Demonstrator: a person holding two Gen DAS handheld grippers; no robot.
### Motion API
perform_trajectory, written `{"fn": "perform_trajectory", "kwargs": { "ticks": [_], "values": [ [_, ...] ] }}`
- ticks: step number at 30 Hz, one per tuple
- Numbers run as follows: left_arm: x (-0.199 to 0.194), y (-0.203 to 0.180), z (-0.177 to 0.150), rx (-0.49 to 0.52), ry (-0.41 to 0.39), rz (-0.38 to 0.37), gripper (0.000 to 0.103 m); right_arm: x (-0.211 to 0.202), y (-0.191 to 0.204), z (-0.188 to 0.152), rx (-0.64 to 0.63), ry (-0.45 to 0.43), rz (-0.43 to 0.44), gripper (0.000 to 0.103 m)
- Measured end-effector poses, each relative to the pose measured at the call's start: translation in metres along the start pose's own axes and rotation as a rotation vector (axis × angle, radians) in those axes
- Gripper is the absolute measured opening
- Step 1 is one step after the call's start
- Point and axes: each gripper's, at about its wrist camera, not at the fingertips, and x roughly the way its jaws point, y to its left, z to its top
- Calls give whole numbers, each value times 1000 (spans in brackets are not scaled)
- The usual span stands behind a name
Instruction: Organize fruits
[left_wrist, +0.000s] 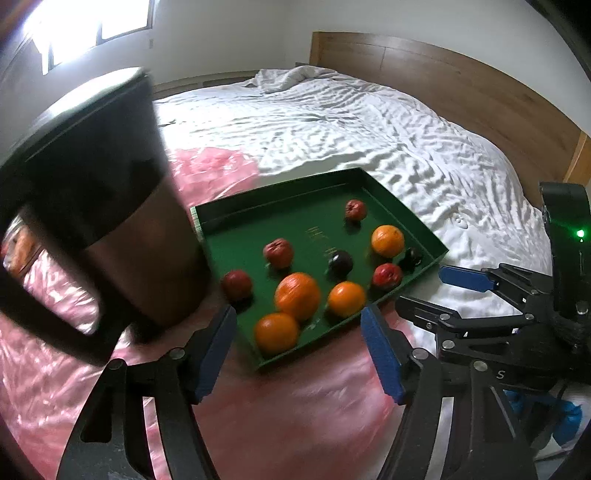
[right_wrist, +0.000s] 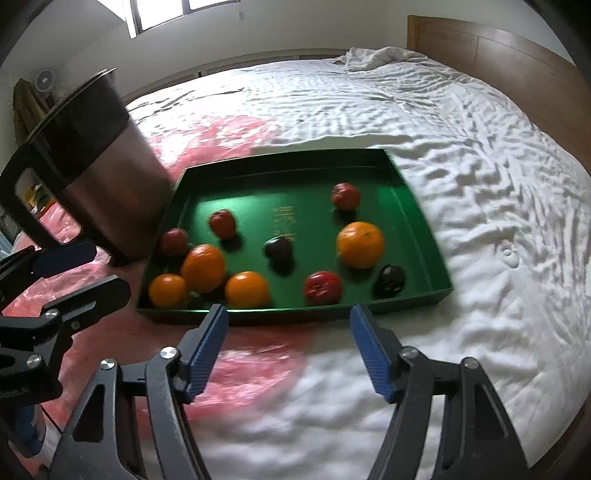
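A green tray (left_wrist: 280, 188) (right_wrist: 280, 157) lies on the bed and holds loose fruit. Several oranges, such as one (left_wrist: 297, 295) (right_wrist: 203, 267) near the front left, lie among several red fruits like this one (left_wrist: 278, 252) (right_wrist: 221, 222). Two dark plums (left_wrist: 340, 261) (right_wrist: 279, 247) sit toward the right. My left gripper (left_wrist: 297, 314) (right_wrist: 85, 271) hovers open above the tray's near edge, with nothing between its blue pads. My right gripper (right_wrist: 288, 312) (left_wrist: 443, 295) is wide open just short of the tray's front wall, holding nothing.
A tall steel pot (left_wrist: 110, 184) (right_wrist: 103, 177) with a black handle stands against the tray's left side. A pink plastic sheet (left_wrist: 280, 413) (right_wrist: 251, 365) covers the bed's near left part. Rumpled white bedding (left_wrist: 369, 125) stretches behind to a wooden headboard (left_wrist: 461, 74).
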Motion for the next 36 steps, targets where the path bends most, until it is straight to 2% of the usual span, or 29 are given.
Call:
{"fn": "perform_trajectory", "kwargs": {
  "ticks": [3,11,20,22,24,29,36],
  "values": [
    [-10,12,-11,-22,-9,17,74,-1,15,-5,-12,-4,7,103],
    [-32,48,-40,-78,-45,59,78,-2,55,-17,-50,-40,15,103],
    [-54,85,-81,-164,-105,198,79,-2,102,-34,-89,-122,47,103],
    [-64,87,-89,-170,-122,227,80,-7,112,-39,-100,-140,57,103],
    [-76,88,-96,-184,-145,232,89,-14,119,-43,-110,-157,62,103],
    [-106,85,-105,-212,-188,258,97,-37,135,-49,-141,-184,65,103],
    [-132,81,-113,-234,-200,303,100,-59,145,-58,-162,-193,60,103]
  ]
}}
